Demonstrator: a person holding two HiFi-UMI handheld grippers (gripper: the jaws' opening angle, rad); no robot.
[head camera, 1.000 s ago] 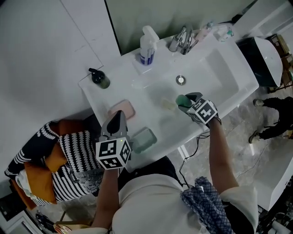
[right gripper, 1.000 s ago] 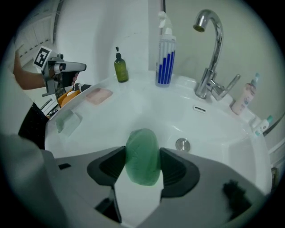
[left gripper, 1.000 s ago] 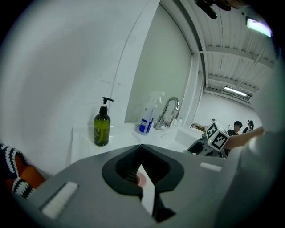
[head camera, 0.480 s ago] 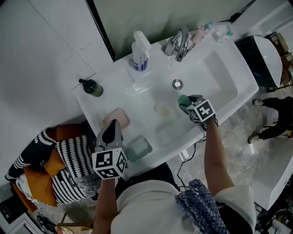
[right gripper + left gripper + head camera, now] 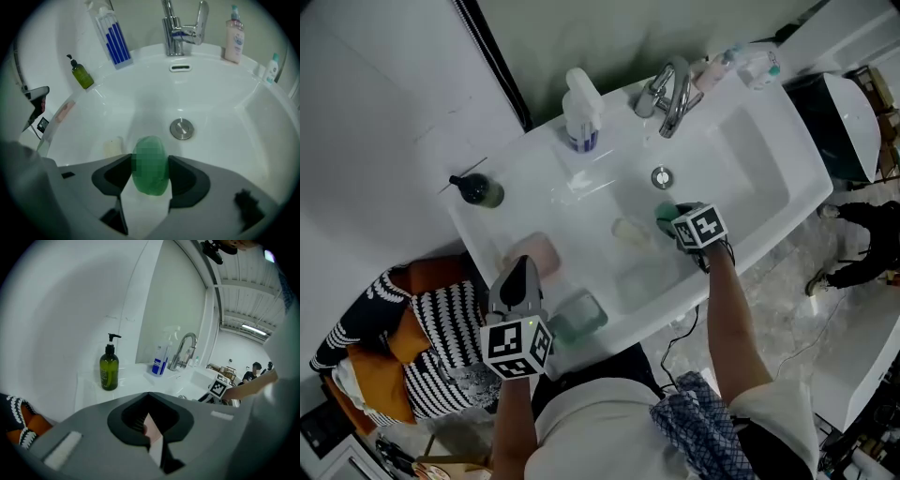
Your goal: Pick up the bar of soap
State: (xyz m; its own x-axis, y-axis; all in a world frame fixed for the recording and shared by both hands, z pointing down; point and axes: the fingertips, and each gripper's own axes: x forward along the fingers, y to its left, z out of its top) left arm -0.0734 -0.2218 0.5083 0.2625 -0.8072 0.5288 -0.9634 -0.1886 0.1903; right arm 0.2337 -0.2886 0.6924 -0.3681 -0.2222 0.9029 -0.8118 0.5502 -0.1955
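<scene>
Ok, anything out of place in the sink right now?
Yes: a pale soap bar lies loose on the floor of the sink, left of the green soap in the right gripper's jaws. Nothing spilled or damaged.

White sink [image 5: 750, 155], chrome faucet [image 5: 671, 89], drain plug [image 5: 662, 176]; dark green pump bottle [image 5: 478, 191], spray bottle [image 5: 579, 114] on the ledge

Bright, even room light; the two tool cameras bend and darken at the rims.

From above, the white sink [image 5: 750, 159] is evenly lit, with soft shadows and small glints near the chrome faucet [image 5: 670, 89]. Both tool views curve straight lines and fall to black in the corners. The grey body of the left tool [image 5: 152, 432] is blurred close to the lens, and ceiling strip lights [image 5: 253, 327] glow at middle right. The right tool [image 5: 150, 168] view shows a pale sheen on the basin.
</scene>
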